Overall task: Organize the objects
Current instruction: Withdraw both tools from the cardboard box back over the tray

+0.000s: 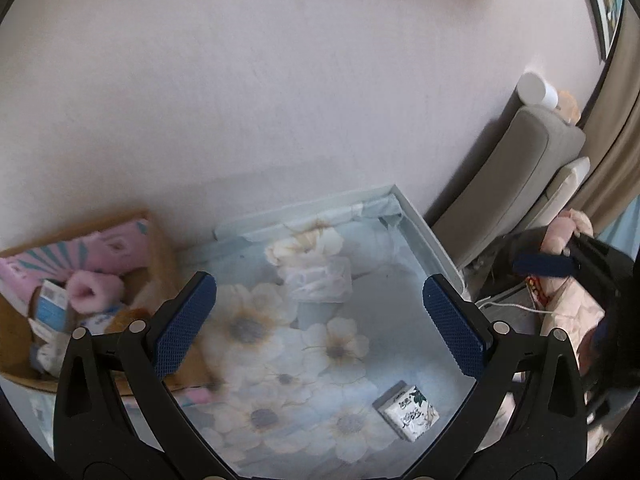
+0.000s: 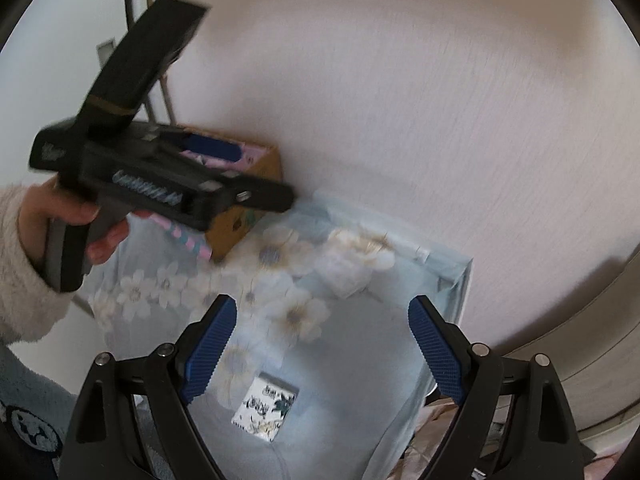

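A small printed tissue pack (image 1: 406,412) lies on the table's blue floral cloth (image 1: 248,328), near its front right. My left gripper (image 1: 318,320) hovers open above the cloth, nothing between its blue pads. A crumpled clear plastic bag (image 1: 316,276) lies farther back. From the right wrist, the tissue pack (image 2: 266,410) sits low between the fingers of my open right gripper (image 2: 324,346), below them and untouched. The left gripper (image 2: 264,176), held by a hand in a fluffy sleeve (image 2: 24,264), hangs open by the cardboard box (image 2: 244,220).
The cardboard box (image 1: 160,248), at the table's back left, holds pink packs, a pink fuzzy roll (image 1: 94,290) and small cartons. A white wall runs behind the table. Right of the table are a grey cushion (image 1: 516,176), a pink plush toy (image 1: 568,228) and a white cable (image 1: 504,304).
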A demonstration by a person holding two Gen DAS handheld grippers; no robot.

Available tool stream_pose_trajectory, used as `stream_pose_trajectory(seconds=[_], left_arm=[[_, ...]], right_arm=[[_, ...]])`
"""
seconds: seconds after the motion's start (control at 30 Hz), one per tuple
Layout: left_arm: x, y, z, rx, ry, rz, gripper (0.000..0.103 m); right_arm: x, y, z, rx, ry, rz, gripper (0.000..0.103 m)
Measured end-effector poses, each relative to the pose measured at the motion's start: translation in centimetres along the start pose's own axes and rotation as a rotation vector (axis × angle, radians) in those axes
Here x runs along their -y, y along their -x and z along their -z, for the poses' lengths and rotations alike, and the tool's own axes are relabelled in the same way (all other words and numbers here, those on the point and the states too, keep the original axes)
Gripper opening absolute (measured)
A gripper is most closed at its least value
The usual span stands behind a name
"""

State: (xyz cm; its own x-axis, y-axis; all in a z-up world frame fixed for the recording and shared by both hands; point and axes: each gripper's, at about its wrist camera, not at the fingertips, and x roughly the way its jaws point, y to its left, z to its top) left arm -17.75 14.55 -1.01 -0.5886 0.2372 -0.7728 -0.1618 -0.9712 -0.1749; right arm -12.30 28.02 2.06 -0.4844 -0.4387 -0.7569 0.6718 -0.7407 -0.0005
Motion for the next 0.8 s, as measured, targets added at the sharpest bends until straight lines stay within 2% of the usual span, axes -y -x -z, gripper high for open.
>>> stream_pose_trajectory(seconds=[0.27,0.43,0.8], left_arm=[[0.5,-5.7,1.7,-0.065,0.028,-0.017,0.103],[0.0,-8.9,2.5,-0.095,0.034,-0.035,0.103],[-0.5,-14.8,3.1,-0.136,0.029,-0.03,0.103]], right_arm=[[-0.9,-4.4,5.0,-0.065,-0.046,-0.043,0.085],[-0.6,-6.6,7.6,-0.106,-0.101,-0.008,0.085],[-2.5,-8.3,10.8,-0.108,-0.2,0.022,0.086]])
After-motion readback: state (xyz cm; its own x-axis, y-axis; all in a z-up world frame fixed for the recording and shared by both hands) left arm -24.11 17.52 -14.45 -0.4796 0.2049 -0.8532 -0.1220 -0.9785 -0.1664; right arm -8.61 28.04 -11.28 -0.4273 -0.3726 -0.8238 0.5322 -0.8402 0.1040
